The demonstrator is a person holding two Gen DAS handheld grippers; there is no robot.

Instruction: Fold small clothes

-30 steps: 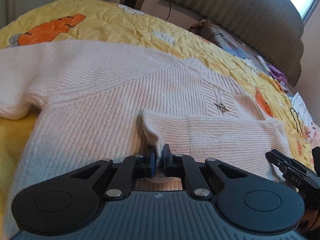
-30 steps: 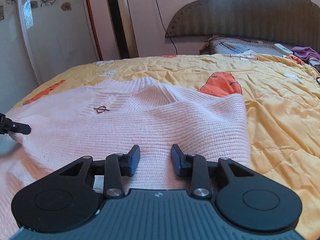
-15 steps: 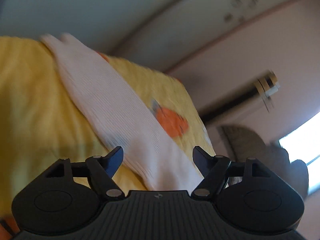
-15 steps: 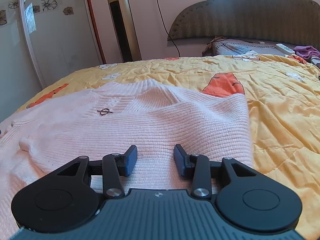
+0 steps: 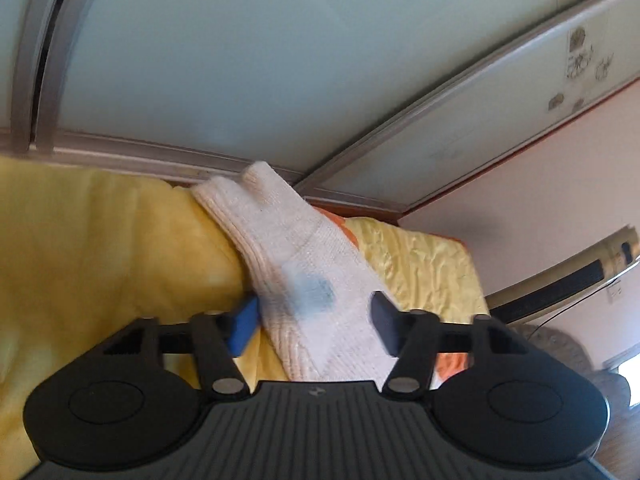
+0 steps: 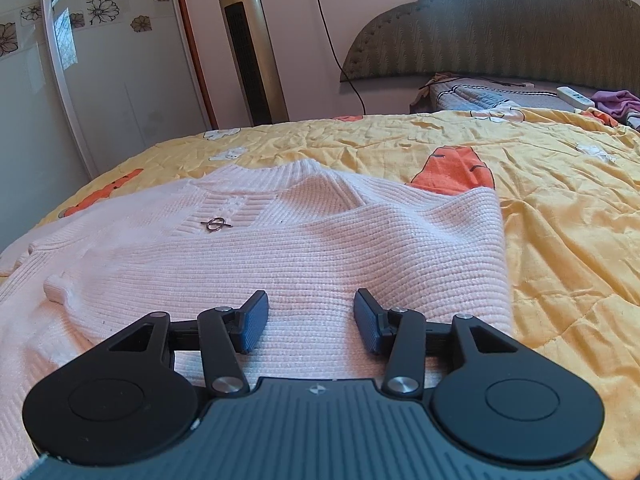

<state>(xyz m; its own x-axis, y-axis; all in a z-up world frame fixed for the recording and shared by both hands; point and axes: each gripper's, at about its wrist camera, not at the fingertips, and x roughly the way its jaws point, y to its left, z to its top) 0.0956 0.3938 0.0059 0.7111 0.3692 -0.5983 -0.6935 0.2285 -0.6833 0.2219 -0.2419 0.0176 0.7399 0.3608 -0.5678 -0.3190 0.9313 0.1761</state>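
A pale pink knit sweater (image 6: 280, 248) lies flat on the yellow carrot-print bedspread (image 6: 560, 220), with a small metal pin (image 6: 216, 224) below its collar. One sleeve is folded across the body. My right gripper (image 6: 310, 320) hovers low over the folded part; its jaws are opening and nothing is pinched between them. In the left wrist view the other sleeve (image 5: 288, 240) stretches out over the bedspread (image 5: 100, 260) toward the bed's edge. My left gripper (image 5: 314, 326) straddles this sleeve, rolled sideways, its jaws closing with the knit between the pads but not squeezed.
A tower fan (image 6: 250, 40) stands by the wall beyond the bed. A padded headboard (image 6: 500, 20), a white remote (image 6: 575, 96) and a purple cloth (image 6: 616, 102) are at the far right. Sliding wardrobe doors (image 5: 280, 60) face the bed's left edge.
My left gripper let go of the folded sleeve's cuff, swung away and rolled over to the other sleeve, opening wide, then narrowing. The right jaws widened slightly; that hand stayed put.
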